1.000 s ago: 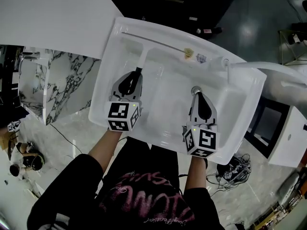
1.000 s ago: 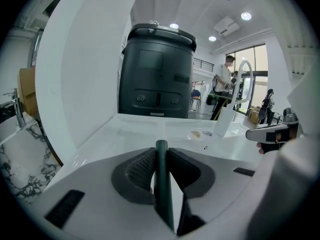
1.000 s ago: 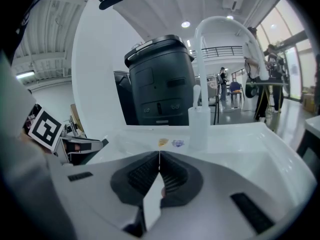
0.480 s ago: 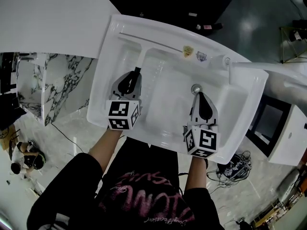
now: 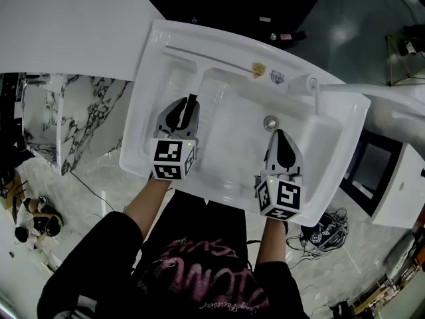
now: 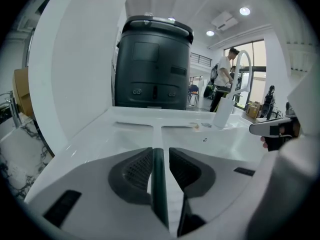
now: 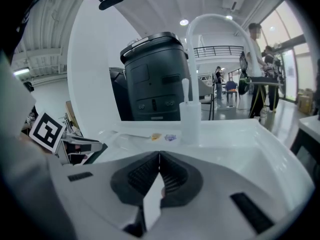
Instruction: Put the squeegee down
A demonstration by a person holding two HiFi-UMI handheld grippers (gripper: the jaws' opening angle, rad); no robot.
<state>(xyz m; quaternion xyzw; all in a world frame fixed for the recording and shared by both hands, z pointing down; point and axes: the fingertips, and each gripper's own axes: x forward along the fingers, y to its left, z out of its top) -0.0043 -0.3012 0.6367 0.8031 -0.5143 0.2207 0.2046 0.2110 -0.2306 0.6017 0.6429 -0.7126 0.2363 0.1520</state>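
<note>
The left gripper [image 5: 186, 108] is closed on the dark handle [image 6: 158, 184] of the squeegee [image 5: 198, 77]. In the left gripper view the handle sits against one pad, and a thin light line shows beside the other pad, so I judge the hold is not very firm. The long blade [image 5: 206, 53] lies along the far ledge of the white sink [image 5: 141, 115], and the neck reaches from it back over the basin to the jaws. The right gripper [image 5: 277, 138] has its jaws pressed together with nothing between them, and it hangs over the basin just beside the drain [image 5: 270, 121].

The main danger, I think, is the release. If the jaws open while the handle is above the basin floor, the handle can drop and knock the sink, and its weight can pull the blade off the ledge. The smooth white surface probably lets it slide. A sideways pull during opening can also swing the blade toward the faucet [image 5: 313, 88].
</note>
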